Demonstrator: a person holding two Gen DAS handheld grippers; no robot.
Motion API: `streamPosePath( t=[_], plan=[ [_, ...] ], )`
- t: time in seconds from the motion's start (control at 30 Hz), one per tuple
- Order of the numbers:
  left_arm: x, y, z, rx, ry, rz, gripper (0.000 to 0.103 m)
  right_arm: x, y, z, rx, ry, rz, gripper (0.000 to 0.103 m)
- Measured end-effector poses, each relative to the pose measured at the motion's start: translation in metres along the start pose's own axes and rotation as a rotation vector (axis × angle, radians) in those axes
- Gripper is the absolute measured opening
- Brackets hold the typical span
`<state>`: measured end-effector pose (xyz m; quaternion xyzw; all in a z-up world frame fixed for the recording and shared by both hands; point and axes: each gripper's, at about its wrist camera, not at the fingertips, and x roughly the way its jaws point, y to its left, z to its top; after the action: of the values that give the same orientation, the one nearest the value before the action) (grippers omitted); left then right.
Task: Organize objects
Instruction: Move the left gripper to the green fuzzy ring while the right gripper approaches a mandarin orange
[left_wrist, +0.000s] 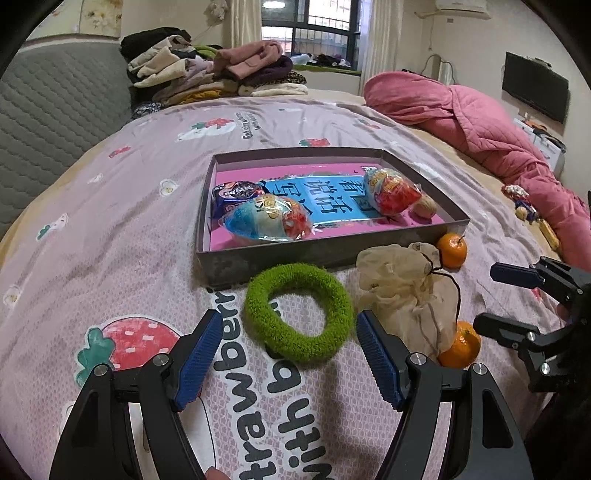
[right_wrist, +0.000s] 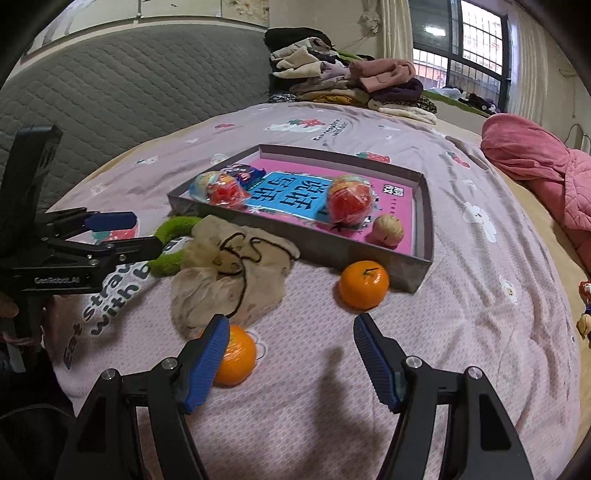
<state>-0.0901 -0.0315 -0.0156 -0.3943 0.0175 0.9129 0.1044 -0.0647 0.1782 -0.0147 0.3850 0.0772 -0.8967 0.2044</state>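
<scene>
A shallow grey box (left_wrist: 266, 256) (right_wrist: 424, 218) lies on the bed with two wrapped toy eggs (left_wrist: 267, 218) (left_wrist: 391, 191), a snack packet (left_wrist: 236, 192) and a walnut (left_wrist: 424, 206) inside. A green fuzzy ring (left_wrist: 299, 310) lies in front of it, between the tips of my open, empty left gripper (left_wrist: 286, 334). A beige drawstring pouch (left_wrist: 410, 295) (right_wrist: 229, 273) lies to its right, with two oranges (right_wrist: 364, 284) (right_wrist: 236, 354) nearby. My right gripper (right_wrist: 290, 339) is open and empty; the near orange sits against its left finger.
Folded clothes (left_wrist: 207, 74) are stacked at the far side of the bed. A pink quilt (left_wrist: 480, 114) is bunched at the right, with small toys (left_wrist: 524, 206) beside it. A grey padded headboard (right_wrist: 129, 85) stands at the left.
</scene>
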Motion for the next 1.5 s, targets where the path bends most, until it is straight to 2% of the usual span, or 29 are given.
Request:
streamPosePath(
  t=[0.3, 0.63, 1.33, 1.5],
  plan=[
    [0.003, 0.003, -0.003, -0.003, 0.016, 0.02, 0.076, -0.001, 0.022, -0.01, -0.016, 0.013, 0.063, 0.069],
    [0.008, 0.007, -0.006, -0.025, 0.042, 0.013, 0.076, 0.007, 0.034, -0.014, -0.068, 0.017, 0.039, 0.069],
    [0.024, 0.017, 0.002, -0.069, 0.051, 0.068, 0.076, 0.021, 0.043, -0.015, -0.088, 0.037, 0.012, 0.069],
    [0.034, 0.02, 0.004, -0.093, 0.077, 0.074, 0.076, 0.029, 0.04, -0.016, -0.068, 0.067, 0.008, 0.059]
  ],
)
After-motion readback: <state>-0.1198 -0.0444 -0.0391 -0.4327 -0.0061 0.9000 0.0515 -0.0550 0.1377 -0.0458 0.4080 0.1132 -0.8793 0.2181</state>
